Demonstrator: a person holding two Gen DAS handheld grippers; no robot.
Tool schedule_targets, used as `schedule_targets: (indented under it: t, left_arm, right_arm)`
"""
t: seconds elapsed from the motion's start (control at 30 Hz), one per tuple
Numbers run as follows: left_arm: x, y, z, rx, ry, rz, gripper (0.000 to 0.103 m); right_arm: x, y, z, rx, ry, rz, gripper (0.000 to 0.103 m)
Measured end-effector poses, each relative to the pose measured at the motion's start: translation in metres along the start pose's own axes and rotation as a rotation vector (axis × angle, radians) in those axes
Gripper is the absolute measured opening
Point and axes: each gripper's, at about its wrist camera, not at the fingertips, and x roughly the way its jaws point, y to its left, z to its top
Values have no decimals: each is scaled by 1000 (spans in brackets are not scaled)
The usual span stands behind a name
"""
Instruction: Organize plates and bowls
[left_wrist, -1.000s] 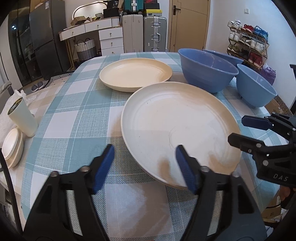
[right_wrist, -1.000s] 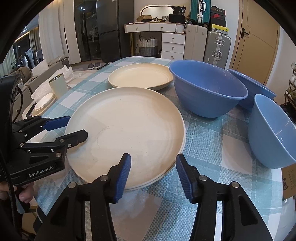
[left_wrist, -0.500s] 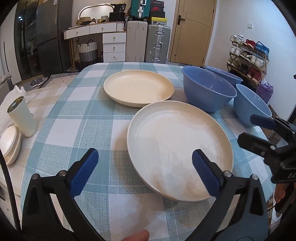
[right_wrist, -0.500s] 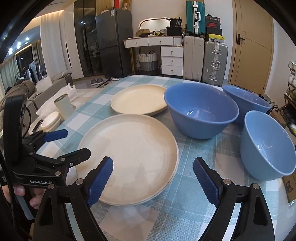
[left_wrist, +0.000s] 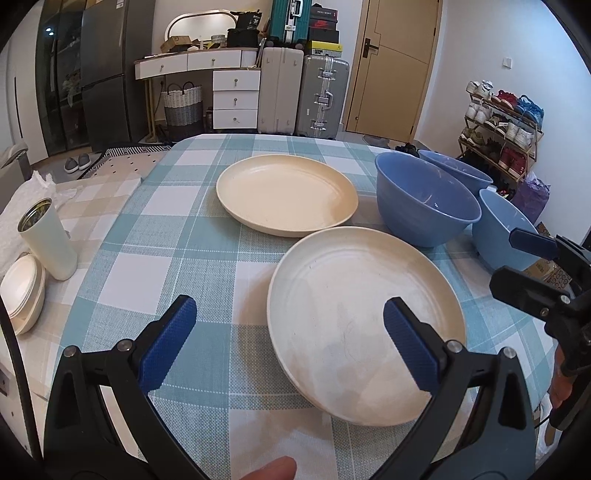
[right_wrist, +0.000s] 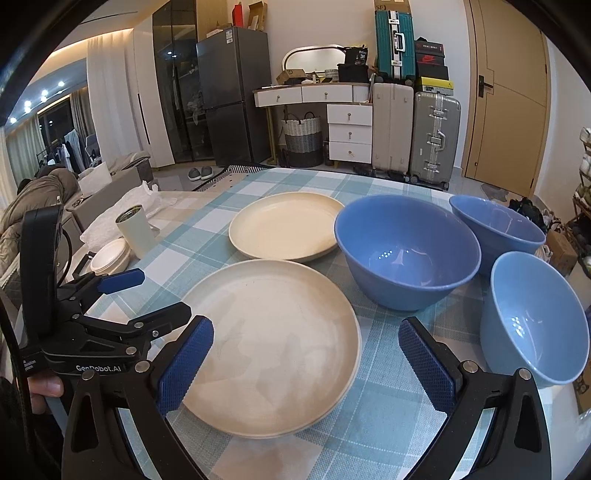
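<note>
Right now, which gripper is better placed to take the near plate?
Left, probably. The left gripper is open with the near plate's edge between its fingers. The right gripper, also open, mostly frames tablecloth beside it.

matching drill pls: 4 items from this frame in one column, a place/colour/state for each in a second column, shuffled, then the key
Items
1. near plate
2. big bowl
3. tumbler
4. left gripper

Descriptions
A. blue, just right of the far plate
B. open, holding nothing
C. upright off the left edge of the checked cloth
D. cream, closest to both grippers

Pairs: 1-D, 2-A, 3-C, 4-B
</note>
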Motion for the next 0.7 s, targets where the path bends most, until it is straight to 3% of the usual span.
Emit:
schedule_targets:
  t: [0.7]
  left_arm:
    - [13, 16, 48, -37, 12, -6, 101]
  right_arm:
    - [-14, -9, 65, -13, -27, 12, 102]
